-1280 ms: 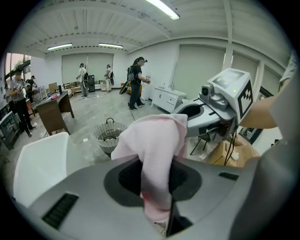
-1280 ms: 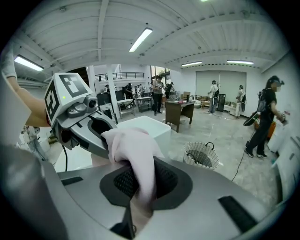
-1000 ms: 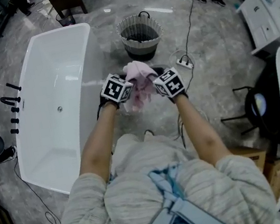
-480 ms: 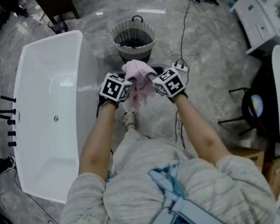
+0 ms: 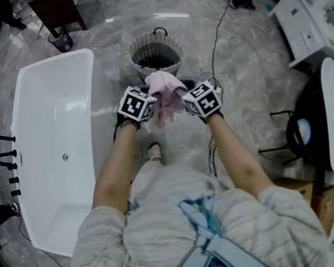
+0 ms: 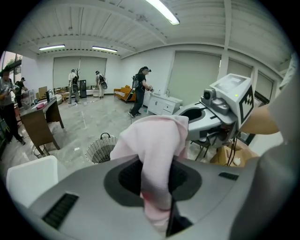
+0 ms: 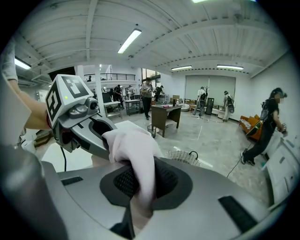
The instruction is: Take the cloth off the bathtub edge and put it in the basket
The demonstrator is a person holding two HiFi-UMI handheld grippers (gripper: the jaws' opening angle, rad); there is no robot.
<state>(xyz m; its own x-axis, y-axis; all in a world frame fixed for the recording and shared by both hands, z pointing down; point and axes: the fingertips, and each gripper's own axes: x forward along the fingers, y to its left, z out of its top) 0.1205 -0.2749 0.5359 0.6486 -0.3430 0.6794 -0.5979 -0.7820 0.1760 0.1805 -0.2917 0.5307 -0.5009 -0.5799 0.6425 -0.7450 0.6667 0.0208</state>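
Bathtub (image 5: 55, 117) lies at the left, well apart from the cloth; the basket (image 5: 171, 40) stands on the floor just ahead of the hands. Judged from this, the carry is the step in hand: the pink cloth (image 5: 164, 90) is off the tub edge, bunched in the air between the two grippers and short of the basket's mouth. Next, the hands would need to reach forward over that mouth and let go together. Both forearms stretch forward side by side, tilted downward. The left gripper (image 6: 154, 183) is nearly closed, pinching one fold; the right gripper (image 7: 140, 180) clamps another.
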